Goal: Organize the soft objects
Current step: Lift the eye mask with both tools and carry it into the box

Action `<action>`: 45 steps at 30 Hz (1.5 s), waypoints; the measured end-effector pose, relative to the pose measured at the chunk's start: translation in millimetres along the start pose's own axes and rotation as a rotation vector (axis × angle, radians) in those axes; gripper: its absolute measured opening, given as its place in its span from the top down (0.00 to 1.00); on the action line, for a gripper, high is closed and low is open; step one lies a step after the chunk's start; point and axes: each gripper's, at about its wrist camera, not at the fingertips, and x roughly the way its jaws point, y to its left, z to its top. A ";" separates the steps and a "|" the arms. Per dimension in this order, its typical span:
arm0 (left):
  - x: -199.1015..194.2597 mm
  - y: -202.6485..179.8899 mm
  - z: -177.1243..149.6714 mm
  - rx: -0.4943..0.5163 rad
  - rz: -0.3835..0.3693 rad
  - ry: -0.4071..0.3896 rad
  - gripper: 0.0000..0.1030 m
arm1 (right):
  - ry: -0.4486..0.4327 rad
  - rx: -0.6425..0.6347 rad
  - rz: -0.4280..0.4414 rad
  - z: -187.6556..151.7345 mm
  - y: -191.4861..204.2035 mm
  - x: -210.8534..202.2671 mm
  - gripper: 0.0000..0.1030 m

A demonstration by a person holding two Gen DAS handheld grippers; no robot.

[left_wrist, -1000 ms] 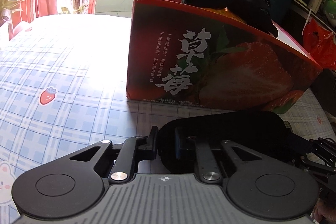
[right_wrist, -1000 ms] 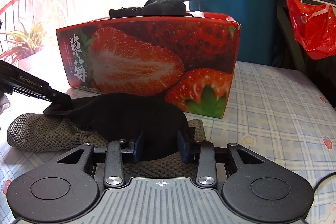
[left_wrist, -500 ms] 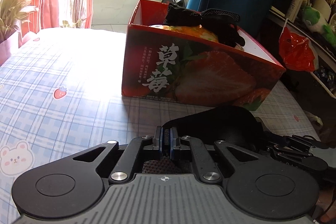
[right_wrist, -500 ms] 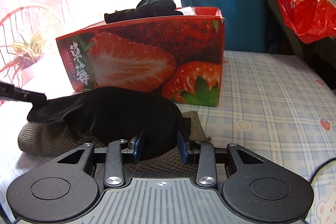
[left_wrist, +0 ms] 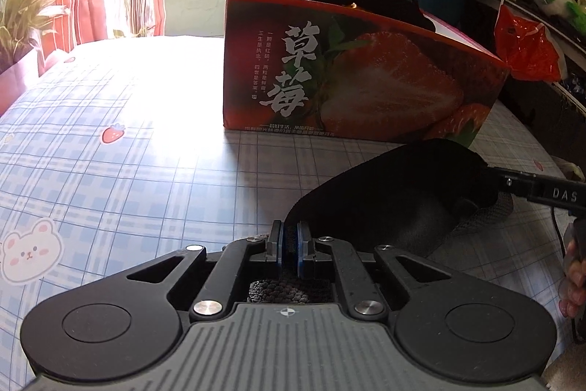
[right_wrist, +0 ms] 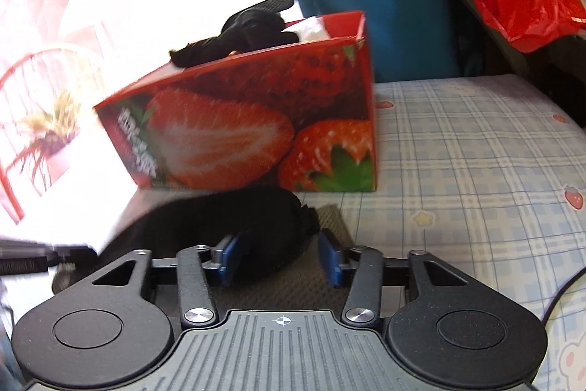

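The left gripper (left_wrist: 289, 244) is clenched on the edge of a black sock (left_wrist: 399, 196), which lies on the checked tabletop (left_wrist: 128, 171) over a grey knitted sock (left_wrist: 490, 213), at 6 o'clock from the strawberry box (left_wrist: 351, 83). The right gripper (right_wrist: 280, 257) has just been opening; its blue pads (right_wrist: 331, 257) stand off the black sock (right_wrist: 234, 226) between them. Black gloves (right_wrist: 249, 32) sit in the box (right_wrist: 256, 134).

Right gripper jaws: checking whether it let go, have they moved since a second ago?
Yes. The right gripper jaws have just been opening; the black sock lies between them, before the strawberry box.
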 end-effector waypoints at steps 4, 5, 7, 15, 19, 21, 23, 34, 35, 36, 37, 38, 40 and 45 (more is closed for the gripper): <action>3.1 -0.8 1.5 0.000 -0.004 -0.001 0.92 | 0.018 0.045 0.029 13.9 -4.5 17.6 0.49; 3.7 -0.3 1.8 -0.002 -0.006 -0.001 0.92 | 0.033 0.047 0.028 16.2 -4.2 23.1 0.48; 3.5 1.3 1.0 -0.004 -0.009 -0.002 0.92 | 0.065 0.047 0.017 18.2 -2.9 32.7 0.48; 5.4 5.4 1.0 -0.017 -0.012 -0.005 0.92 | 0.065 0.037 0.020 8.4 2.1 19.8 0.84; 5.3 10.1 0.3 -0.045 -0.025 -0.004 0.91 | 0.053 0.052 0.023 -1.1 -2.4 3.3 0.88; 4.3 13.0 -0.5 -0.059 -0.031 -0.006 0.91 | 0.050 0.051 0.022 -7.2 -3.0 -4.8 0.88; 2.9 15.5 -1.4 -0.078 -0.038 -0.009 0.90 | 0.050 0.050 0.020 -13.0 -2.6 -10.4 0.88; -4.0 16.7 -6.5 -0.106 -0.057 -0.023 0.88 | 0.054 0.017 -0.010 -23.1 4.0 -14.5 0.88; -4.5 15.7 -6.6 -0.099 -0.054 -0.024 0.88 | 0.051 0.016 -0.010 -23.0 4.4 -15.4 0.88; -5.3 14.6 -6.7 -0.095 -0.052 -0.030 0.90 | 0.044 0.014 -0.010 -22.8 4.9 -16.8 0.88; -6.3 14.6 -6.2 -0.094 -0.052 -0.038 0.92 | 0.034 0.014 -0.008 -22.7 5.3 -18.6 0.89; -8.1 14.0 -6.2 -0.092 -0.049 -0.047 0.93 | 0.025 0.013 -0.007 -22.5 5.8 -20.4 0.89; -13.0 12.4 -6.1 -0.083 -0.036 -0.071 0.94 | -0.001 0.011 -0.006 -21.7 6.3 -25.3 0.90; -21.7 9.1 -7.6 -0.083 -0.032 -0.108 0.94 | -0.053 0.017 0.011 -18.7 8.4 -35.2 0.91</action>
